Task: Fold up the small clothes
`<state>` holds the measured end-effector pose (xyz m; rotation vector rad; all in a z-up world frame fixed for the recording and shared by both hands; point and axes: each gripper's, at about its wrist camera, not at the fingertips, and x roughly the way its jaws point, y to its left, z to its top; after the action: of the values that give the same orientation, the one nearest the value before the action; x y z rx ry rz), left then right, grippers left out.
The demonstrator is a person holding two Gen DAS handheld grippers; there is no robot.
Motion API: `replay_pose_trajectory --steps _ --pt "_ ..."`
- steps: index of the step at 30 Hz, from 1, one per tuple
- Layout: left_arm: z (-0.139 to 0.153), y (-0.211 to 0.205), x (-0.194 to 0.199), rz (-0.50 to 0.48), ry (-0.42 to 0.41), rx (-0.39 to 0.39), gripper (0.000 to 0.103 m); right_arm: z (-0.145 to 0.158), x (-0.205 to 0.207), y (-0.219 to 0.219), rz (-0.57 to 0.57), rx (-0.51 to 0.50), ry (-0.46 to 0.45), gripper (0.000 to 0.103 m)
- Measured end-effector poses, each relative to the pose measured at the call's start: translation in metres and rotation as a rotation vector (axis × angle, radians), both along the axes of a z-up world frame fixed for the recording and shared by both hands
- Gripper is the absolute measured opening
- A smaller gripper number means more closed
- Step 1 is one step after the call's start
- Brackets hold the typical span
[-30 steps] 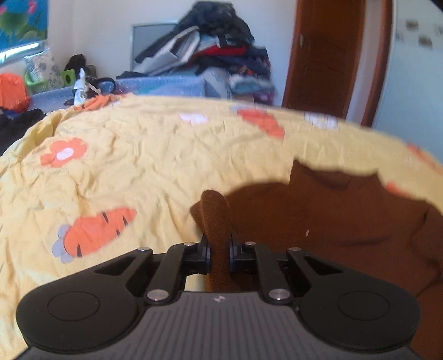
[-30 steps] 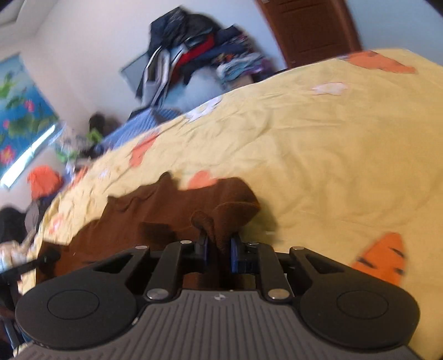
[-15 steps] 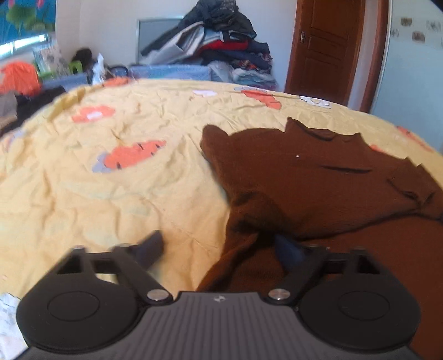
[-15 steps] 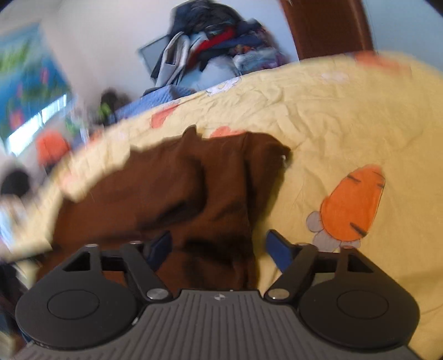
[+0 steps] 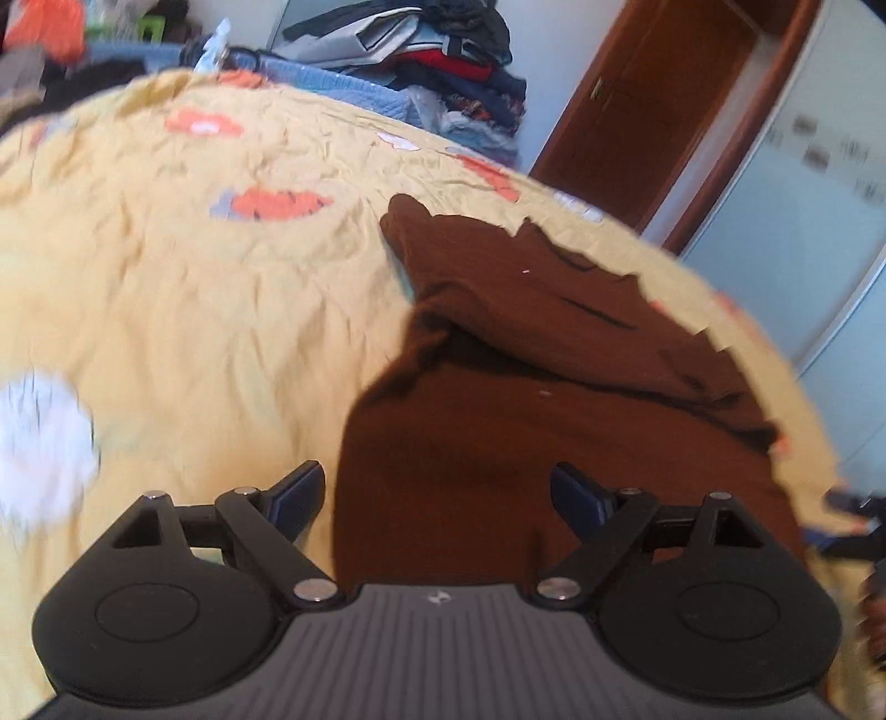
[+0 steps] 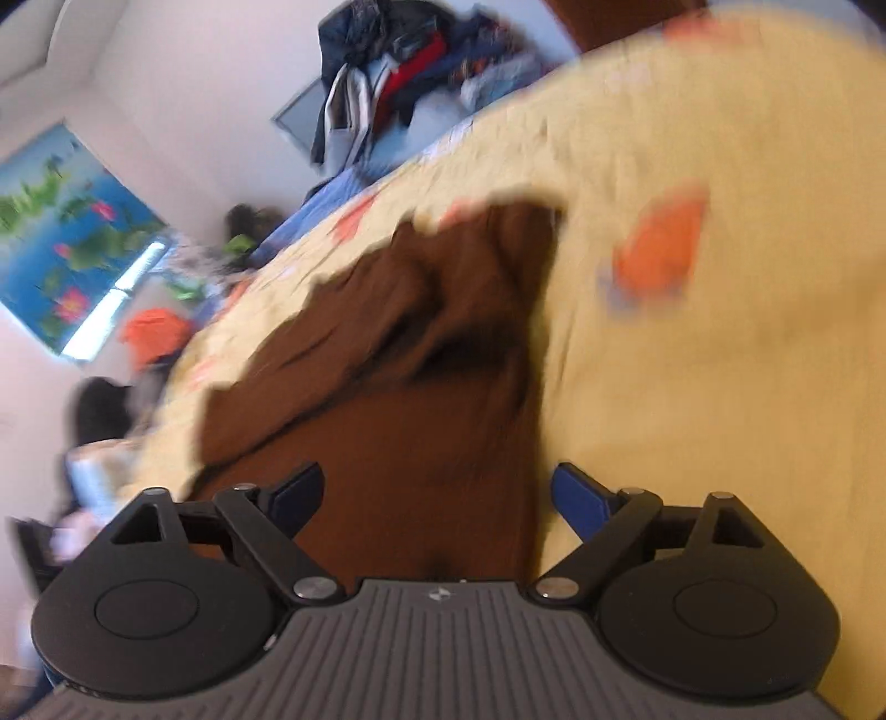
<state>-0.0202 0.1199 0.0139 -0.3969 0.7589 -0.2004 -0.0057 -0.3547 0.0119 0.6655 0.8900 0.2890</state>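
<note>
We've just opened both grippers (image 5: 437,493) (image 6: 437,493), jaws apart and empty; next we regrip the top (image 5: 554,354) edges evenly.

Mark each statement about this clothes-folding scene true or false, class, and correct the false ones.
1. The brown garment lies on a yellow sheet printed with orange carrots. True.
2. The left tool is clamped on a fold of the garment. False: its jaws have just been opening and stand wide apart, pressing on nothing.
3. A pile of clothes is stacked beyond the bed. True.
4. The right tool holds a white sock. False: its jaws have just been opening and are empty, with the brown garment lying on the sheet beyond them.
5. The wooden door stands by the pile of clothes. True.
</note>
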Motion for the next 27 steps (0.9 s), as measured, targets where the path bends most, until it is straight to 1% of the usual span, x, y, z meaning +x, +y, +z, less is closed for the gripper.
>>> replay_pose_trajectory --steps 1,2,3,4,5,6,7,8,9,10,11,12,14,16,17,18,19,20,21,22,23,24,25,27 --pt "-0.001 0.002 -0.005 -0.003 0.001 -0.03 0.089 -0.003 -0.009 -0.004 0.013 0.065 0.012 0.086" --pt "-0.001 0.001 -0.007 -0.012 0.003 -0.058 0.089 -0.004 -0.015 -0.005 0.02 0.111 0.029 0.08" --pt "-0.002 0.0 -0.007 -0.017 -0.001 -0.069 0.088 -0.005 -0.019 -0.005 0.031 0.132 0.043 0.077" --pt "-0.003 -0.003 -0.006 -0.017 -0.005 -0.068 0.088 -0.005 -0.022 -0.004 0.036 0.128 0.046 0.072" --pt "-0.002 -0.006 -0.004 -0.014 -0.008 -0.061 0.086 -0.005 -0.023 -0.003 0.037 0.122 0.051 0.058" --pt "-0.002 -0.009 -0.002 -0.014 -0.007 -0.051 0.069 -0.006 -0.022 -0.002 0.039 0.122 0.08 0.042" --pt "-0.002 -0.012 0.002 -0.019 0.005 -0.041 0.055 -0.01 -0.018 0.0 0.041 0.104 0.122 0.012" --pt "-0.003 -0.013 0.005 -0.015 0.019 -0.032 0.034 -0.013 -0.018 0.003 0.047 0.065 0.136 0.009" --pt "-0.003 -0.011 0.007 -0.008 0.032 -0.025 0.015 -0.013 -0.018 0.004 0.055 0.056 0.122 0.009" --pt "-0.003 -0.008 0.008 -0.002 0.054 -0.04 0.007 -0.01 -0.02 0.003 0.04 0.048 0.115 0.011" --pt "-0.002 -0.004 0.006 -0.007 0.057 -0.072 0.007 -0.006 -0.025 -0.001 0.018 0.055 0.093 0.011" --pt "0.0 -0.001 0.002 -0.015 0.047 -0.086 0.007 -0.001 -0.029 -0.006 0.004 0.079 0.067 0.011" --pt "0.001 -0.001 -0.005 -0.024 0.036 -0.044 0.007 0.007 -0.044 -0.021 -0.039 0.084 0.027 0.01" --pt "-0.008 0.002 -0.008 -0.018 0.053 -0.028 0.006 0.0 -0.051 -0.036 -0.07 0.091 0.05 0.01" --pt "-0.01 0.005 -0.012 -0.012 0.043 -0.048 0.006 -0.007 -0.05 -0.039 -0.067 0.1 0.074 0.011" --pt "-0.01 0.008 -0.014 -0.012 0.051 -0.068 0.007 -0.012 -0.052 -0.038 -0.062 0.105 0.093 0.012" --pt "-0.009 0.011 -0.017 -0.02 0.072 -0.094 0.008 -0.013 -0.055 -0.037 -0.064 0.129 0.094 0.019" --pt "-0.009 0.015 -0.021 -0.032 0.095 -0.129 0.015 -0.013 -0.058 -0.036 -0.06 0.159 0.106 0.035" --pt "-0.01 0.019 -0.027 -0.041 0.11 -0.173 0.029 -0.012 -0.062 -0.034 -0.048 0.194 0.107 0.045" --pt "-0.011 0.023 -0.036 -0.046 0.112 -0.228 0.038 -0.008 -0.071 -0.033 -0.038 0.225 0.088 0.062" --pt "-0.013 0.026 -0.045 -0.049 0.109 -0.283 0.057 -0.005 -0.08 -0.031 -0.029 0.252 0.076 0.068" --pt "-0.014 0.026 -0.054 -0.053 0.109 -0.324 0.069 -0.004 -0.088 -0.028 -0.01 0.286 0.084 0.068" --pt "-0.015 0.024 -0.061 -0.058 0.11 -0.343 0.069 -0.004 -0.095 -0.022 0.017 0.317 0.107 0.066" --pt "-0.018 0.015 -0.074 -0.059 0.095 -0.364 0.069 -0.005 -0.109 -0.008 0.064 0.328 0.12 0.064"
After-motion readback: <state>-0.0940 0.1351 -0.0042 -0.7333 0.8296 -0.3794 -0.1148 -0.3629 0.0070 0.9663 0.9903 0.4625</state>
